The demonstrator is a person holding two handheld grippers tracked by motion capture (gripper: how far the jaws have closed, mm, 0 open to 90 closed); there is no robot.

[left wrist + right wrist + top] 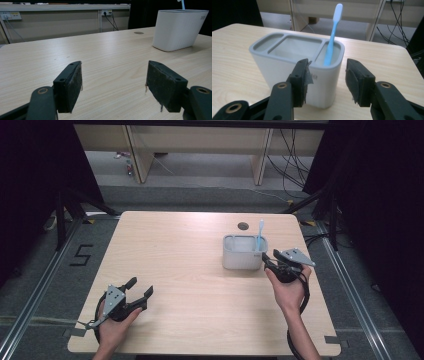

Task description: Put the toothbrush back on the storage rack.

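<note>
From my station, the lower handle of the toothbrush (332,40) disappears inside the holder (287,67), so I can't see its bottom end. In the left gripper view the holder's (178,30) right end and the brush above it are cut off by the frame. The small lettering on the holder's near wall is too tiny to read.

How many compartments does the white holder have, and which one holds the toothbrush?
3. In the right gripper view the holder has a narrow slot at its left end, a wide middle one, and a narrow one at its right end holding the blue toothbrush upright. Their bottoms are hidden.
</note>
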